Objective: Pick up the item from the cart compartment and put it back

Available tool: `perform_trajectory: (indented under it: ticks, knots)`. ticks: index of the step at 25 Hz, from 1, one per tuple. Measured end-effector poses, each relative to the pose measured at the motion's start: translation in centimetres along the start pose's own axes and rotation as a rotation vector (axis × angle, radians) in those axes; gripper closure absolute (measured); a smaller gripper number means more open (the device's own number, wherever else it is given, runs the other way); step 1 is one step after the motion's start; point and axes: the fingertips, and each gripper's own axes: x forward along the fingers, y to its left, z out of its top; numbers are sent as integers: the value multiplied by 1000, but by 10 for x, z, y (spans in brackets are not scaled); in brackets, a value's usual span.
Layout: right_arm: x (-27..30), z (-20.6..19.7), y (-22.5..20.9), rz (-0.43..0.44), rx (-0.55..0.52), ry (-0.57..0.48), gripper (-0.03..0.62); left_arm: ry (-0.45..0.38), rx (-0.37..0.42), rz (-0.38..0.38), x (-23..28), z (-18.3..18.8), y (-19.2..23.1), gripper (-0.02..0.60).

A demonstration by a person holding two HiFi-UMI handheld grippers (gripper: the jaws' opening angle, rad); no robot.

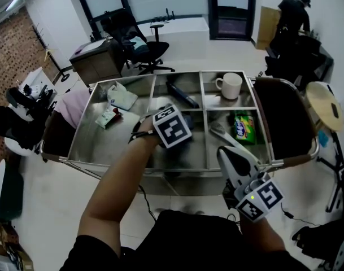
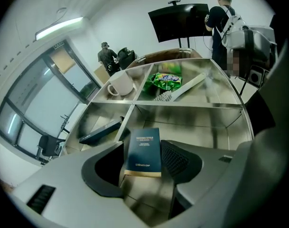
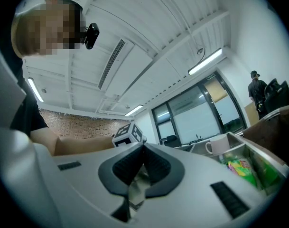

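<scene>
A dark blue box (image 2: pixel 143 148) with a gold strip along its lower edge sits between the jaws of my left gripper (image 2: pixel 142 156), its face turned to the camera, and both pads lie against its sides. In the head view the left gripper (image 1: pixel 173 127) reaches into the cart's middle compartment, and its marker cube hides the box. The steel cart (image 1: pixel 92 165) has several compartments. My right gripper (image 1: pixel 223 151) is held back over the cart's near right corner, and in its own view the right gripper (image 3: pixel 143 148) has its pads together with nothing between them.
A white mug (image 1: pixel 230 85) stands in the far right compartment. A green packet (image 1: pixel 244 126) and a long grey strip (image 1: pixel 223 133) lie nearer. A flat dark box (image 1: pixel 182 95) and white pouches (image 1: pixel 122 96) lie further left. Office chairs and people (image 1: pixel 293 13) are behind.
</scene>
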Motion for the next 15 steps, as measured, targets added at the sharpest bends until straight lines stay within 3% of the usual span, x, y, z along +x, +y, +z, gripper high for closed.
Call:
perform_trajectory:
  ticks: [3,9,15]
  knots:
    - [1,0,0,1,0,0,579,7,-19,0,0,-3,1,291]
    - [2,-1,2,6,6,10,579,-52,-8,-8,-2,7,1,291]
    - [3,-3,3,10,6,11,579,0,-84,19,-6,-15,8,293]
